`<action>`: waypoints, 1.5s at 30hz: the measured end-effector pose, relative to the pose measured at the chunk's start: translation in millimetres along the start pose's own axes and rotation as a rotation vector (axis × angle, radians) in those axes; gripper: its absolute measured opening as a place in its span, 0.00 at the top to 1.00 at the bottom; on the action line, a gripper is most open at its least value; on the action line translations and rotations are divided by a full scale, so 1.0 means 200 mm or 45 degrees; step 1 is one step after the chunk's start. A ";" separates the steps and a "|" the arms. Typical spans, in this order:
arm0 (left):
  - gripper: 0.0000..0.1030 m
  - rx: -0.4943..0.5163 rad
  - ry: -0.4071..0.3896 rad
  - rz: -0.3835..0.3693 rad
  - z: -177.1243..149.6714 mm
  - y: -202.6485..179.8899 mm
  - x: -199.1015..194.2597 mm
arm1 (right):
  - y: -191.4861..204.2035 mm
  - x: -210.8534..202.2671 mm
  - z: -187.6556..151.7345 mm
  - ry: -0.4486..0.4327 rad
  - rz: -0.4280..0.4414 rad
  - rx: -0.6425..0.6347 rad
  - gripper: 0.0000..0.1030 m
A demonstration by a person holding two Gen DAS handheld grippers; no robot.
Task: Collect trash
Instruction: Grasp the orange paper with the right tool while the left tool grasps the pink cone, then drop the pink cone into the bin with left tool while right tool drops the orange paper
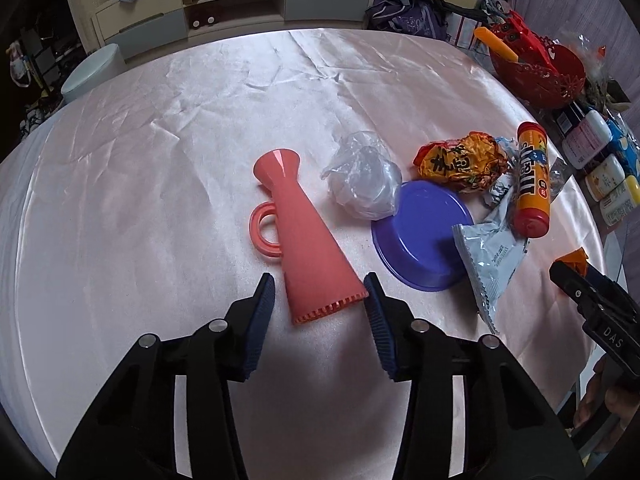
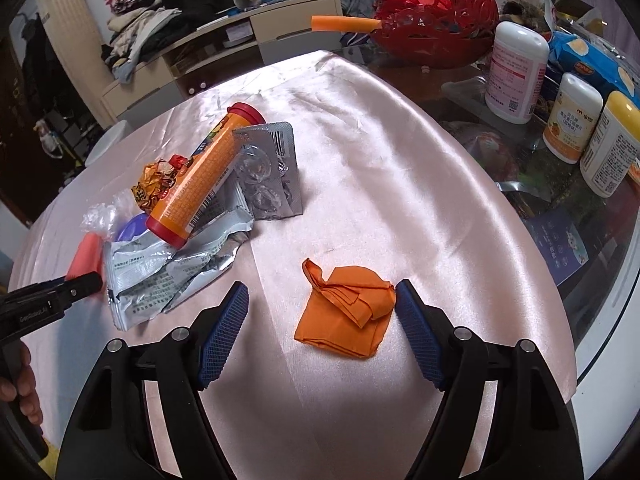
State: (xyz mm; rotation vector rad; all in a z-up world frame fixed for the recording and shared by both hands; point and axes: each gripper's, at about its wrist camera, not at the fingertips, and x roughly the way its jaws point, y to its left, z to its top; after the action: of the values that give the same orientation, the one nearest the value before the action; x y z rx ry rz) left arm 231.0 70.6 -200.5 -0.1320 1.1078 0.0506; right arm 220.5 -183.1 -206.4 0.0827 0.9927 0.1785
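Observation:
My left gripper (image 1: 319, 288) is open, its jaws on either side of the wide end of a pink plastic jug (image 1: 306, 240) lying on the pink cloth. Beyond lie a crumpled clear bag (image 1: 362, 178), a purple bowl (image 1: 420, 236) upside down, an orange snack wrapper (image 1: 460, 164), an orange tube with red caps (image 1: 532, 180) and a silver foil packet (image 1: 492, 260). My right gripper (image 2: 321, 300) is open around a folded orange paper (image 2: 346, 316). The tube (image 2: 200, 180), foil packet (image 2: 168, 272) and an empty blister pack (image 2: 268, 172) lie to its left.
A red basket (image 2: 436, 28) with an orange stick, white bottles (image 2: 516, 76) and blue packs stand on the glass table edge at the right. A cabinet (image 1: 224, 4) with clothes on it stands behind. A round stool (image 1: 94, 70) is at the far left.

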 end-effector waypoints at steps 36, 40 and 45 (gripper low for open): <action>0.66 0.230 -0.018 -0.265 -0.84 -0.26 -0.61 | -0.03 -0.60 -0.64 0.067 0.111 0.050 0.61; 0.66 0.262 0.003 -0.297 -0.94 -0.32 -0.62 | -0.02 -0.63 -0.73 0.090 0.111 0.042 0.61; 0.66 0.299 0.049 -0.334 -1.06 -0.38 -0.60 | -0.01 -0.63 -0.84 0.130 0.108 0.032 0.61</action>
State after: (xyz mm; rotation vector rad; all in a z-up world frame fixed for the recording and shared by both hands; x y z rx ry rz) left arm -2.8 -29.3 -180.1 -0.0669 1.1188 -0.3166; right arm 12.8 -210.1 -193.3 0.1399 1.0944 0.2496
